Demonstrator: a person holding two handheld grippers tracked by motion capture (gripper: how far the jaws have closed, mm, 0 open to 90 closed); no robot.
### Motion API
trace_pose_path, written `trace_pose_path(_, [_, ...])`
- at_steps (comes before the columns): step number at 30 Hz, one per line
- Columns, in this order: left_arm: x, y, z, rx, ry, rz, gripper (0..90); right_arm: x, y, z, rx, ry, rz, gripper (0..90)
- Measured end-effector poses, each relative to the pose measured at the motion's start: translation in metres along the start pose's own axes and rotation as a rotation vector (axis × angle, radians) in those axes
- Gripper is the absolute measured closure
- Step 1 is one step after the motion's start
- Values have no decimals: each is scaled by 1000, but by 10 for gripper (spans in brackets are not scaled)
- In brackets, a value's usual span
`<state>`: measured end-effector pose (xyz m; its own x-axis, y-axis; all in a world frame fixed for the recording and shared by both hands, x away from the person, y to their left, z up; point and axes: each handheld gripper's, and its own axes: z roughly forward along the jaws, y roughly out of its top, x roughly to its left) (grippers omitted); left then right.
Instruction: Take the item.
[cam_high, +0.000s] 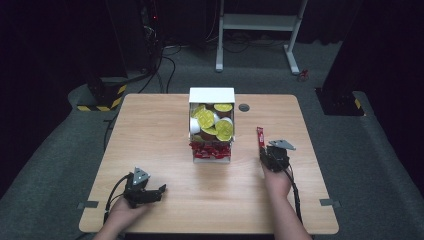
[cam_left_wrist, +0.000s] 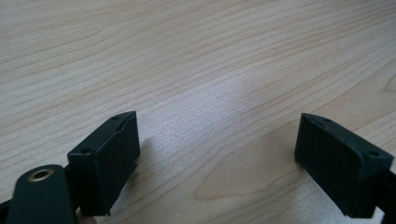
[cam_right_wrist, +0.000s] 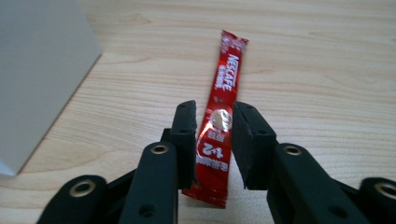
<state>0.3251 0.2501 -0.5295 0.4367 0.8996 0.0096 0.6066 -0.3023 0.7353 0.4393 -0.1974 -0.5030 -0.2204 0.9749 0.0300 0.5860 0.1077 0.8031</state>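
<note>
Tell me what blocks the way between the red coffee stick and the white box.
Nothing visible does. The red coffee stick lies on the table between the right gripper's jaws, right of the white box, with bare wood between them.

Two black grippers (cam_high: 146, 192) (cam_high: 273, 156), grey three-cornered top plates, trailing black cables, brass-ringed screw holes, blocky fingers (cam_right_wrist: 186, 135).

We see a light wooden table (cam_high: 165, 125) on grey carpet floor (cam_high: 45, 165), a white metal frame (cam_high: 257, 22) behind, in darkness.
</note>
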Motion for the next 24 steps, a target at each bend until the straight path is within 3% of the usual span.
trace_pose_path(12, [0,0,0,2,3,5,144,11,-3,-34,-53,48,-33,576])
trace_pose_path(18, [0,0,0,1,3,4,144,21,-14,-55,-71,88,-51,508])
trace_pose_path(24, [0,0,0,2,4,5,144,30,-34,-67,-48,116,-67,424])
